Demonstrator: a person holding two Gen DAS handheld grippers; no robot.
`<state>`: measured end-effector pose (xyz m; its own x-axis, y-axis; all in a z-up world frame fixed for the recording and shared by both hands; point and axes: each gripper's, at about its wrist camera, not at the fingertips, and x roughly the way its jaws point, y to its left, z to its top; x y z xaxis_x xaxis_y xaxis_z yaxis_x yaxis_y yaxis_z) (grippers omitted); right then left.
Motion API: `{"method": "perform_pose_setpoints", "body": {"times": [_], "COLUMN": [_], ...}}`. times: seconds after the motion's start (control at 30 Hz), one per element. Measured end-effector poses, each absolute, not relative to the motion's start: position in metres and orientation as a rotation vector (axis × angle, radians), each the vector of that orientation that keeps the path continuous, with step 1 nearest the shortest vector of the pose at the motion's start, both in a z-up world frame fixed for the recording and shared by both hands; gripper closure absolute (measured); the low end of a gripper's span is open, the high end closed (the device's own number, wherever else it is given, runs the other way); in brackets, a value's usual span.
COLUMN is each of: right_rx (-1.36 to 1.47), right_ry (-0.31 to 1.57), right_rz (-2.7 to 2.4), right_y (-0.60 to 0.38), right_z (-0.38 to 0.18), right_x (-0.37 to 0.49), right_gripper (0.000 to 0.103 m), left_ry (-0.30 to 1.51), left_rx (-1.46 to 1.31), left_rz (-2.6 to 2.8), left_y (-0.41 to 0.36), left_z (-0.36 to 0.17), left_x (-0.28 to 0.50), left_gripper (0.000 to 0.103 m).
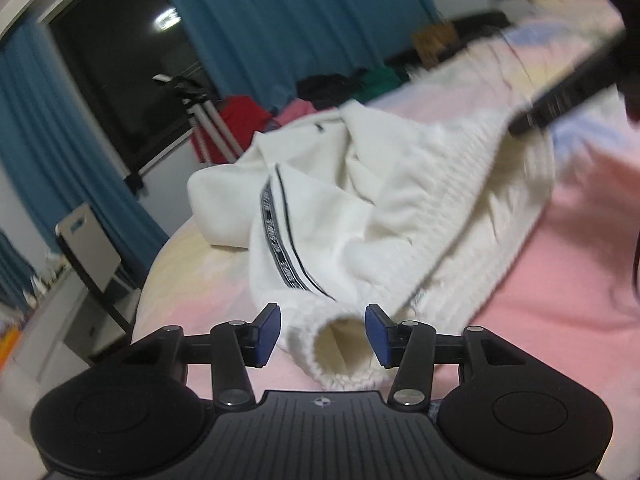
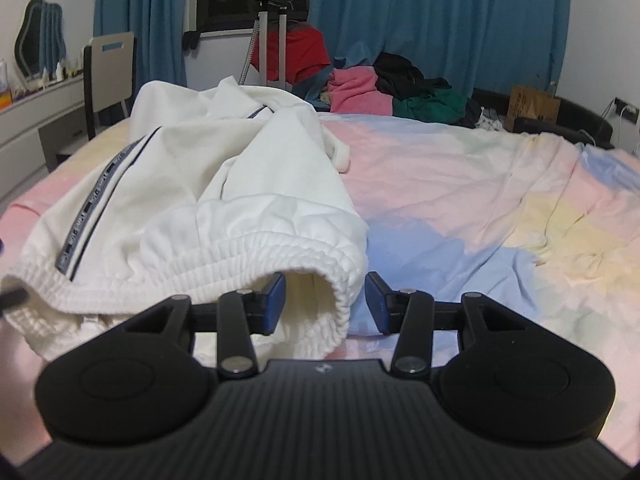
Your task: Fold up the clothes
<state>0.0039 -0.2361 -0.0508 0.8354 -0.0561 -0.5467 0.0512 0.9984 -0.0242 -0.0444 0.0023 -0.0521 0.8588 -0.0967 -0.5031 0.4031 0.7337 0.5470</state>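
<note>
Your left gripper [image 1: 322,334] and right gripper [image 2: 326,304] both have jaws spread, each straddling an edge of the white sweatpants [image 2: 224,184] lying crumpled on the pastel bedsheet [image 2: 460,208], gripping nothing

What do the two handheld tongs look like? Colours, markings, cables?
Both the left tongs and the right tongs match: matte black ribbed body, two round side housings, black linkage arms with silver pivot pins, blue pads on the fingertips, small white logo at centre. No cables or sleeves visible.
</note>
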Motion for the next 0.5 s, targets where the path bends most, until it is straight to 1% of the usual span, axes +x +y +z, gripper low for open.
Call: {"method": "perform_pose_setpoints", "body": {"times": [0.17,0.33,0.43,0.5], "right_rx": [0.023,0.028,0.029,0.027], "right_ry": [0.590,0.599,0.605,0.604], "right_rz": [-0.049,-0.045,-0.047,-0.050], "right_y": [-0.239,-0.239,-0.240,-0.239], "right_z": [-0.053,-0.056,-0.057,-0.056], "right_x": [0.006,0.007,0.008,0.008], "right_gripper": [0.057,0.057,0.057,0.057], "left_ry": [0.453,0.407,0.402,0.386], "left_rx": [0.852,0.984,0.945,0.861], "left_rz": [-0.229,-0.224,-0.205,-0.185], "left_y": [-0.012,-0.023,-0.020,-0.015], "left_z": [-0.079,-0.105,-0.103,-0.089], "left_x": [-0.036,-0.020,-0.010,-0.008], "left_gripper": [0.052,0.057,0.068,0.091]}}
